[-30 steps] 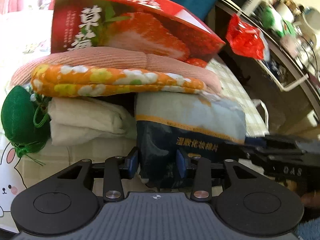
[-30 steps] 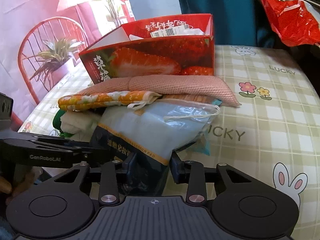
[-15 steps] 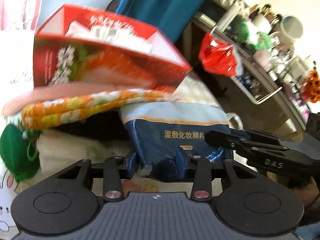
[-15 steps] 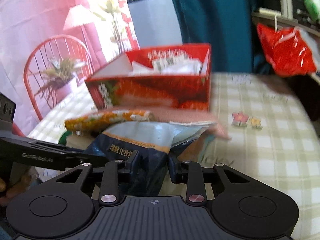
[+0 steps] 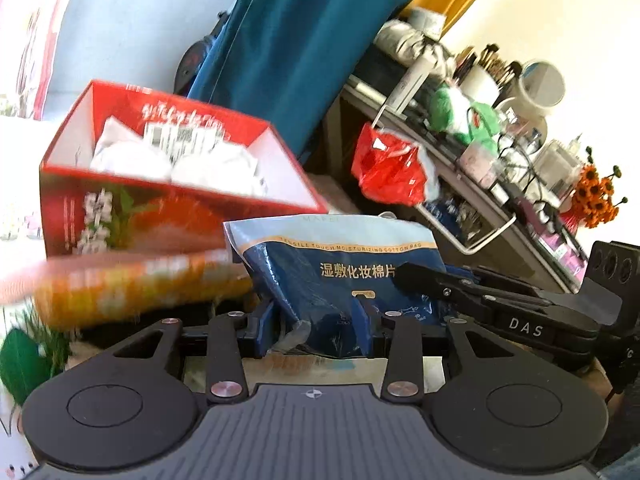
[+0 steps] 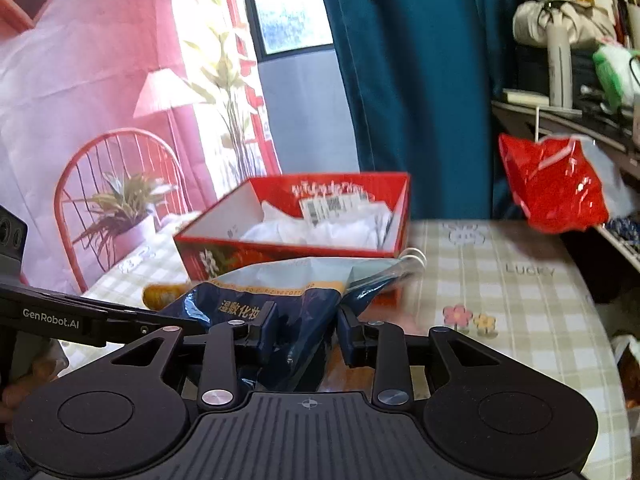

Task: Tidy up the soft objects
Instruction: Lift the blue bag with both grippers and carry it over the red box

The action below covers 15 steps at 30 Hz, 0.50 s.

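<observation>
Both grippers clamp the same soft blue-and-white plastic pouch of cotton pads [image 5: 340, 276]: the left gripper [image 5: 316, 334] pinches its lower edge at frame centre, the right gripper [image 6: 306, 334] its crumpled corner. Only the left view shows the blurred orange flowered cloth [image 5: 132, 284] and green stuffed toy [image 5: 20, 360] at lower left. Only the right view shows the checked tablecloth [image 6: 520, 300] lying bare to the right. The red strawberry-printed cardboard box [image 6: 288, 248] stands behind the pouch.
</observation>
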{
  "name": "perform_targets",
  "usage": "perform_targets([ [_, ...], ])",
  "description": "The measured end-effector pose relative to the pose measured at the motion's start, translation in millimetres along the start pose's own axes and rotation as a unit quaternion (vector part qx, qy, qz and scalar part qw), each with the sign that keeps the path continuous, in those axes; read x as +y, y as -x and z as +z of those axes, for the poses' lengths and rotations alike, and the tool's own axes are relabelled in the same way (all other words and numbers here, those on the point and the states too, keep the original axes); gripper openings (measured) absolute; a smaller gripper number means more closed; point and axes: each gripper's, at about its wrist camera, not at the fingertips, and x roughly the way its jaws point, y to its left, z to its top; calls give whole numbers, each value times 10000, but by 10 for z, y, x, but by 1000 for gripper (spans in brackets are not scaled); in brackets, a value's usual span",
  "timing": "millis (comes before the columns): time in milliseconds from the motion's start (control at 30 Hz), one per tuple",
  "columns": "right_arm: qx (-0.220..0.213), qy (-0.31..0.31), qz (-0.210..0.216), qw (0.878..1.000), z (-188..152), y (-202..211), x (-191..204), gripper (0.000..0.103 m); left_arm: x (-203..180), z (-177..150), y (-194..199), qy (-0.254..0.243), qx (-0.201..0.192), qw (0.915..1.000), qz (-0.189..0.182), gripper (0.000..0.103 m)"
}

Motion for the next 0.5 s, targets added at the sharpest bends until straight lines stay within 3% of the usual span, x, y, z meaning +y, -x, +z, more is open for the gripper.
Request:
perform_targets([
  [233, -184, -77, 215, 9996, 294, -99, -45, 30, 10, 349, 105, -132, -454, 9987, 180, 42],
  [500, -469, 146, 569, 9972, 801, -628, 16, 30, 213, 891, 174, -250, -964, 9927, 680, 42],
])
